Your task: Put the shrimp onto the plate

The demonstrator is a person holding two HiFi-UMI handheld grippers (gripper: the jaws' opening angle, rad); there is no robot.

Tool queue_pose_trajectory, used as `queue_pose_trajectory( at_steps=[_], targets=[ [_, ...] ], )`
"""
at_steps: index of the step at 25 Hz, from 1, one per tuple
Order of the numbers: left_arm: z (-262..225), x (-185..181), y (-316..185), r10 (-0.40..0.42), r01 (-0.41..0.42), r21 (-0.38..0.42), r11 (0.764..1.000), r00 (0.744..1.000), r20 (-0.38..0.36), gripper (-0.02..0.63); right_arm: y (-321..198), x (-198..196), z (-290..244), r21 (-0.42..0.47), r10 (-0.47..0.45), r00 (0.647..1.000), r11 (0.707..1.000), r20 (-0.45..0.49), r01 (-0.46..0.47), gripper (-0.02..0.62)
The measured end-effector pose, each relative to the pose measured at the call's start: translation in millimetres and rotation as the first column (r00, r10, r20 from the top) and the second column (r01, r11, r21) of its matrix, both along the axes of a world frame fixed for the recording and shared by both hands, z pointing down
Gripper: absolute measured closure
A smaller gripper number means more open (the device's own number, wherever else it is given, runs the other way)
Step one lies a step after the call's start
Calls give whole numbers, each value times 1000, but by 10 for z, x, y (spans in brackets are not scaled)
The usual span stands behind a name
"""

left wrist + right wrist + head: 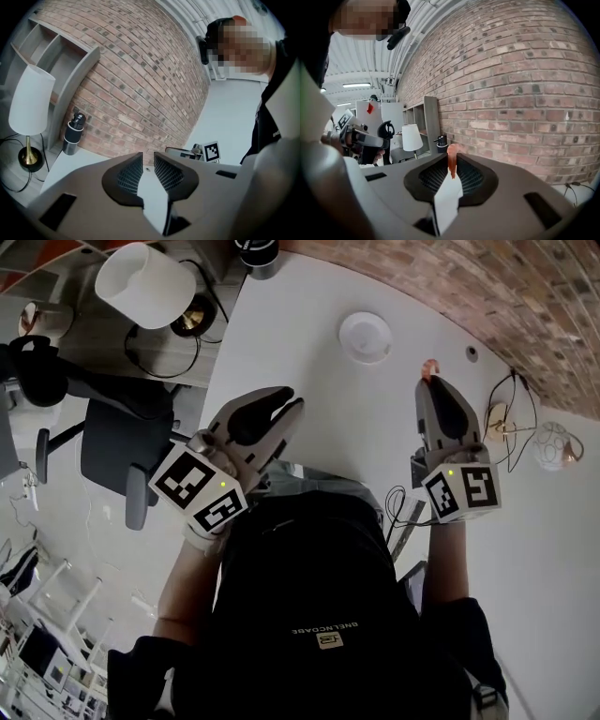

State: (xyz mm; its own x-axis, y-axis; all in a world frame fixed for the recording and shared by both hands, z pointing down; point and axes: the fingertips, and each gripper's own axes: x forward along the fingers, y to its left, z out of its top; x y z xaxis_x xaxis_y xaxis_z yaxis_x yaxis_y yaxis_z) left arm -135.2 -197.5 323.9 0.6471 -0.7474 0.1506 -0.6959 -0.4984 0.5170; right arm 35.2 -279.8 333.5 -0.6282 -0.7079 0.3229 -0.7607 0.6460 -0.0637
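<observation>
A small orange shrimp (430,367) sticks out from the tips of my right gripper (429,381), which is shut on it above the white table (309,362). In the right gripper view the shrimp (452,160) stands upright, pinched between the dark pads (471,177). The round white plate (366,337) lies on the table, beyond and to the left of that gripper. My left gripper (289,399) hovers lower left of the plate, open with nothing in it. In its own view the left gripper (149,165) shows a narrow gap between its ribbed pads.
A white lamp (145,282) and a dark bottle (256,251) stand at the far left of the table. An office chair (112,442) is off the table's left edge. Cables and a socket (497,418) lie at the right by the brick wall (487,287).
</observation>
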Motion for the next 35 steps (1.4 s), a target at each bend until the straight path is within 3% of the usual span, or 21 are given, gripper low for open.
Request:
queue_pose_trajectory(
  at_steps=[8, 16, 29, 35],
  targets=[
    [179, -153, 49, -148, 149, -55, 987, 989, 15, 548, -453, -249, 510, -103, -141, 987, 986, -72, 133, 538],
    [427, -310, 158, -246, 246, -116, 962, 969, 11, 548, -727, -522, 1151, -209, -246, 955, 955, -168, 209, 538],
    [904, -464, 172, -308, 300, -222, 928, 951, -5, 548, -1031, -644, 2442, -401, -294, 921, 899, -257, 175, 538],
    [1128, -550, 201, -341, 326, -272, 905, 940, -7, 548, -1129, -731, 2898, -449, -312, 906, 879, -285, 161, 538]
  ],
)
